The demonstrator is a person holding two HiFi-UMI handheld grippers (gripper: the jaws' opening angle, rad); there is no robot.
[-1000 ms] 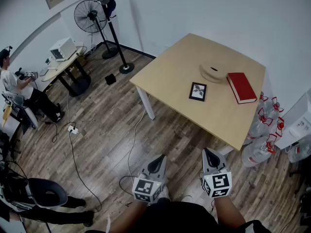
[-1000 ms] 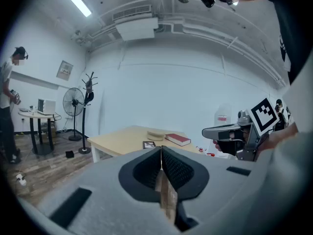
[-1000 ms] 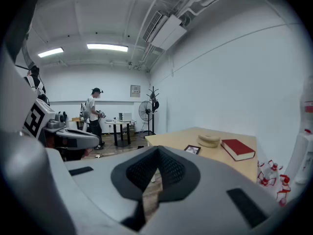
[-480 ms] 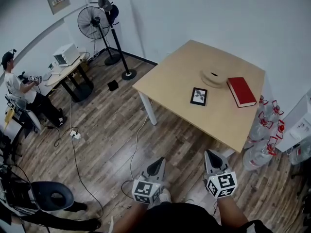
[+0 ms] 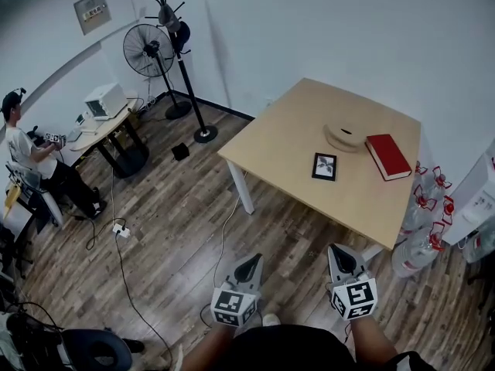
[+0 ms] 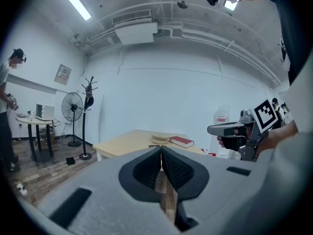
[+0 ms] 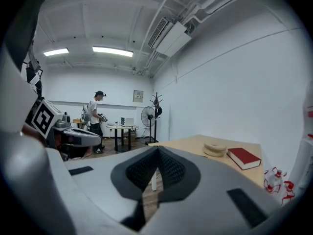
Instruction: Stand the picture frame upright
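Observation:
A small black picture frame lies flat on the light wooden table, near its middle. Both grippers hang well short of the table, over the wooden floor close to my body. My left gripper is shut with nothing in it; its pads meet in the left gripper view. My right gripper is shut and empty too, with its tips together in the right gripper view. The frame itself is hidden behind the jaws in both gripper views.
A red book and a round wooden dish lie on the table's far side. Water bottles crowd the floor to its right. A fan, a coat stand, a side desk and a person stand at left. Cables cross the floor.
My view has moved back a little and tilted, so the table sits slightly farther right and lower. Both grippers stay shut and have drifted a little lower in the picture.

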